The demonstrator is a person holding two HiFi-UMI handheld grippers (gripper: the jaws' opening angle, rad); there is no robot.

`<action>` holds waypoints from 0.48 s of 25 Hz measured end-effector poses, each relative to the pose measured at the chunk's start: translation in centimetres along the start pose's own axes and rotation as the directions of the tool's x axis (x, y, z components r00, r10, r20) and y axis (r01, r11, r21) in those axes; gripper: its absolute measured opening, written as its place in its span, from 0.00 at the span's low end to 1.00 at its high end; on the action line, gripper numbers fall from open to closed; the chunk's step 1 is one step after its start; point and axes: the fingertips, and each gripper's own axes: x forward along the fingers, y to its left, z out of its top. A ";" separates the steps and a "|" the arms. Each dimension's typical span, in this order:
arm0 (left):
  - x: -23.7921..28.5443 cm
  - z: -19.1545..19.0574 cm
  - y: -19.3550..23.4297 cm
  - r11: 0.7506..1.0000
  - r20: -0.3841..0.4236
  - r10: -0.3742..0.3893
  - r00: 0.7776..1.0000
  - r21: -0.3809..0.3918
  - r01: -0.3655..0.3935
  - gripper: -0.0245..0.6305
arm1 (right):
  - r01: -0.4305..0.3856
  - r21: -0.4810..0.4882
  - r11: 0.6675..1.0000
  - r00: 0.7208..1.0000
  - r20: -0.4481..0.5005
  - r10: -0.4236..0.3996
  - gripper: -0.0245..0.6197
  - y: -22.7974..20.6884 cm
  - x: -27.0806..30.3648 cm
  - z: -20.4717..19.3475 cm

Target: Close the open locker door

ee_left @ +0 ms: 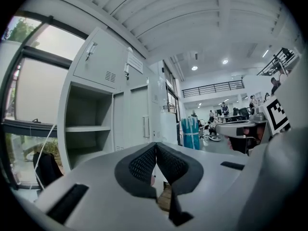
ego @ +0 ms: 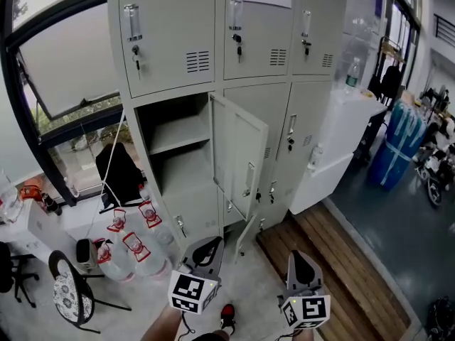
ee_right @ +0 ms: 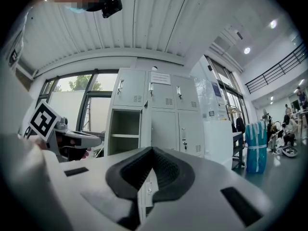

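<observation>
Indoors: grey lockers [ego: 170, 34], one door [ego: 240, 155] ajar; water jugs [ego: 138, 251] left, wooden planks [ego: 341, 261] right, pale floor [ego: 263, 297] near. Left gripper [ego: 206, 247], right gripper [ego: 302, 261]: jaws closed, empty.

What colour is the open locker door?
The open locker door is pale grey; the head view shows it best.

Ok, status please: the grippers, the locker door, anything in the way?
Left gripper and right gripper shut, empty, short of the lockers. Locker door open, untouched. Water jugs on the floor at left, not in its swing.
</observation>
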 end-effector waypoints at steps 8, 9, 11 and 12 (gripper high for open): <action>6.1 0.5 4.9 0.998 -0.006 0.059 0.998 -0.013 -0.059 0.07 | -0.083 0.018 0.996 0.997 0.007 0.083 0.06 -1.5 9.1 0.1; 6.6 0.5 5.4 0.998 -0.007 0.067 0.998 -0.015 -0.067 0.07 | -0.091 0.016 0.996 0.996 0.007 0.091 0.06 -1.6 9.9 0.1; 7.3 0.4 6.4 0.996 -0.010 0.084 0.996 -0.018 -0.084 0.07 | -0.110 0.013 0.994 0.994 0.010 0.110 0.06 -1.5 11.4 0.2; 7.6 0.4 6.9 0.996 -0.011 0.092 0.996 -0.019 -0.093 0.07 | -0.122 0.012 0.992 0.992 0.014 0.122 0.06 -1.4 12.0 0.2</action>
